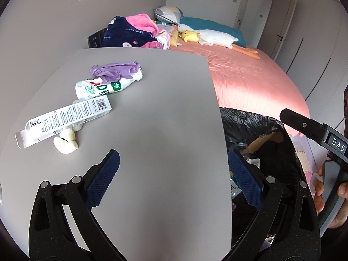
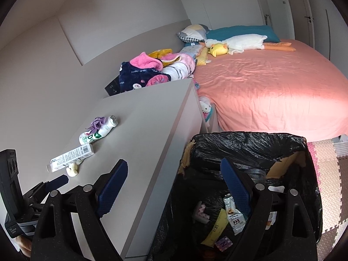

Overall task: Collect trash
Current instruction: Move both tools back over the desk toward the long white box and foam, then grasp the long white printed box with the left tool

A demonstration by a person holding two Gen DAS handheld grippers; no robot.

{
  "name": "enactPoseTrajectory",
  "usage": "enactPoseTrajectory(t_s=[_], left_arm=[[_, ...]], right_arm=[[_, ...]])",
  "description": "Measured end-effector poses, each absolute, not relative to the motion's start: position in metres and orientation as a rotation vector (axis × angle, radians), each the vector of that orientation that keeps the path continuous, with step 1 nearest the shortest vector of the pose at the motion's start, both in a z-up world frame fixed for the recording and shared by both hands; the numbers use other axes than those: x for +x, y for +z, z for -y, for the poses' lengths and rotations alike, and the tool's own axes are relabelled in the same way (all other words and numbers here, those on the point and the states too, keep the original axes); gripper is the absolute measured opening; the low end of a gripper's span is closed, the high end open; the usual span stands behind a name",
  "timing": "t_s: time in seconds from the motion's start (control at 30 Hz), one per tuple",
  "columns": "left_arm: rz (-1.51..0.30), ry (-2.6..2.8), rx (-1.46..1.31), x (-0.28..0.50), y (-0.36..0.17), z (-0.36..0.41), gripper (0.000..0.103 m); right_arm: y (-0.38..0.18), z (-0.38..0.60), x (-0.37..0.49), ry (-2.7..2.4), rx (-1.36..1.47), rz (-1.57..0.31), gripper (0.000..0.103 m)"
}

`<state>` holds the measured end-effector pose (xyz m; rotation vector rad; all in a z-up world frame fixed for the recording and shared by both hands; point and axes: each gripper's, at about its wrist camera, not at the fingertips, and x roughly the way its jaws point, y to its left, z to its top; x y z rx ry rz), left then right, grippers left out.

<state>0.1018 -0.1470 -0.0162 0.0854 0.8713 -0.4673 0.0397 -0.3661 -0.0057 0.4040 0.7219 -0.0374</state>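
From the left wrist view, the left tongs (image 1: 174, 182) stand wide apart with nothing between the blue pads, hanging over the near part of the grey table (image 1: 165, 113). Four pieces of trash lie on the table's far left: a white drink bottle (image 1: 104, 87) on its side, a crumpled purple bag (image 1: 113, 70) draped over its neck, a long white carton (image 1: 63, 121) touching the bottle's base, and a pale crumpled wad (image 1: 65, 143) tucked against the carton's underside. None is lifted, so this part of the job looks undone. The black-lined bin (image 1: 250, 119) sits just beside the table's right edge; the right pad covers much of its mouth. At the far right only one finger of the right tongs (image 1: 304, 126) and part of a hand (image 1: 330, 195) show, cut by the frame.

From the right wrist view, the right tongs (image 2: 174, 184) are also spread wide and empty, straddling the table's corner and the bin (image 2: 250, 145). The bin already holds wrappers (image 2: 233, 217), a yellow packet and other scraps, so some collecting seems done. How full it is cannot be judged; the tongs hide its middle. The bottle (image 2: 99, 130), bag (image 2: 97, 122), carton (image 2: 71, 155) and wad (image 2: 72, 169) appear small and far left. The print on the carton is unreadable.
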Motion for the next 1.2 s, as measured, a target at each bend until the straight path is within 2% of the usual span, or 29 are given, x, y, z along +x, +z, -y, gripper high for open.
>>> enactPoseTrajectory(t_s=[0.8,1.2], left_arm=[[-0.845,-0.356,0.252,0.155,-0.002,0.095,0.097],[-0.883,-0.274,0.338,0.192,-0.026,0.069,0.097]], right_arm=[[-0.011,0.306,0.103,0.055,0.388,-0.766,0.087],[-0.023,0.291,0.128,0.075,0.380,-0.803,0.087]])
